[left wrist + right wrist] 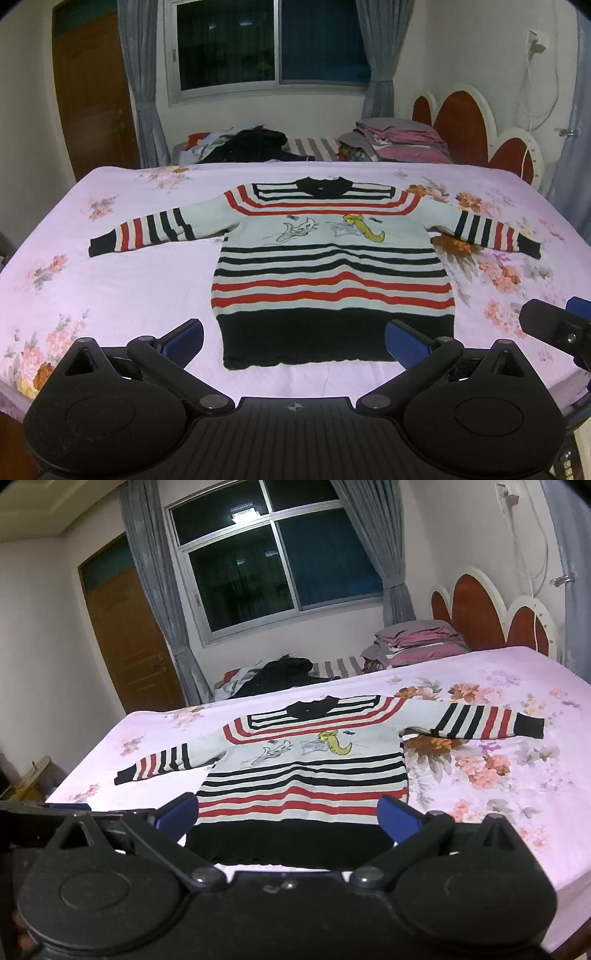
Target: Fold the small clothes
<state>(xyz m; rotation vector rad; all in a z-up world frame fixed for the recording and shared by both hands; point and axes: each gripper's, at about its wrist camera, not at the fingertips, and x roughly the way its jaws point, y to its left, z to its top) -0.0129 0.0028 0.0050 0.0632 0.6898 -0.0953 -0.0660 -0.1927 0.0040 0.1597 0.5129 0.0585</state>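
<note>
A small striped sweater in black, red and white, with a cartoon print on the chest, lies flat and face up on the pink floral bedsheet, both sleeves spread out sideways. It also shows in the right wrist view. My left gripper is open and empty, hovering just in front of the sweater's black hem. My right gripper is open and empty, also near the hem; part of it shows at the right edge of the left wrist view.
A second bed behind holds a dark clothes pile and stacked pink and grey folded bedding. A red and white headboard stands at the right. A wooden door and a curtained window are at the back.
</note>
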